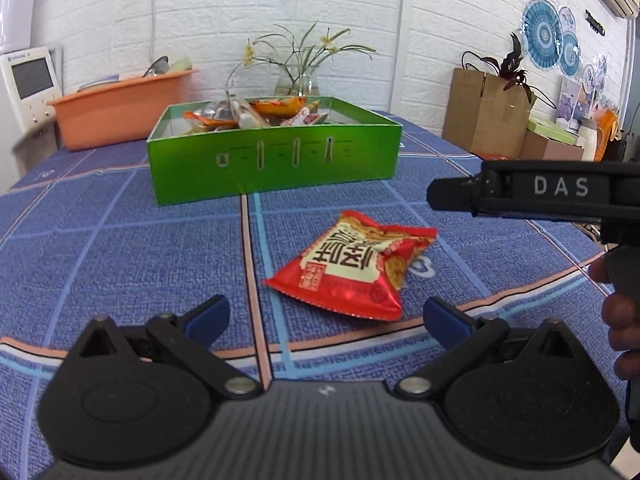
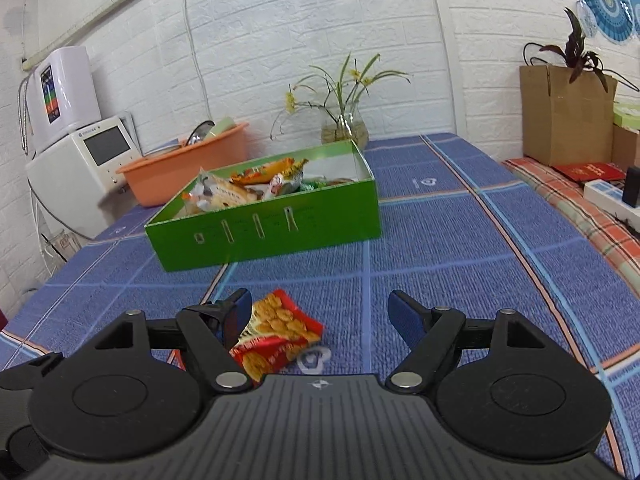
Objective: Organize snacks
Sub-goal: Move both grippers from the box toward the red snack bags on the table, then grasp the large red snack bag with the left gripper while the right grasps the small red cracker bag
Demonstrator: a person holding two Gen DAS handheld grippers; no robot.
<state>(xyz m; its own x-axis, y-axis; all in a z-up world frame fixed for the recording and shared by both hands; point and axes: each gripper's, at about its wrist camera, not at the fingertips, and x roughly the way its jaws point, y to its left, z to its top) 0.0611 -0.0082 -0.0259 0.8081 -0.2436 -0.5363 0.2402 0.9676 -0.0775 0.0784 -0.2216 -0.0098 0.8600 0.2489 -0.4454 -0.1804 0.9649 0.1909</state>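
On a blue cloth (image 1: 120, 248), a red packet (image 1: 352, 266) lies mid-frame before the green box (image 1: 272, 160); both grippers (image 1: 326, 312) (image 2: 320, 312) gape empty, so pickup seems next.

Your left wrist view sits low over the tablecloth (image 1: 120, 240), facing the green box (image 1: 272, 168); right view likewise, angled leftward. Both share the red snack packet (image 1: 352, 268).

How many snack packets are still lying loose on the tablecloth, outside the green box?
1: a red packet lies on the tablecloth in front of the green box. More could be hidden below either camera's view.
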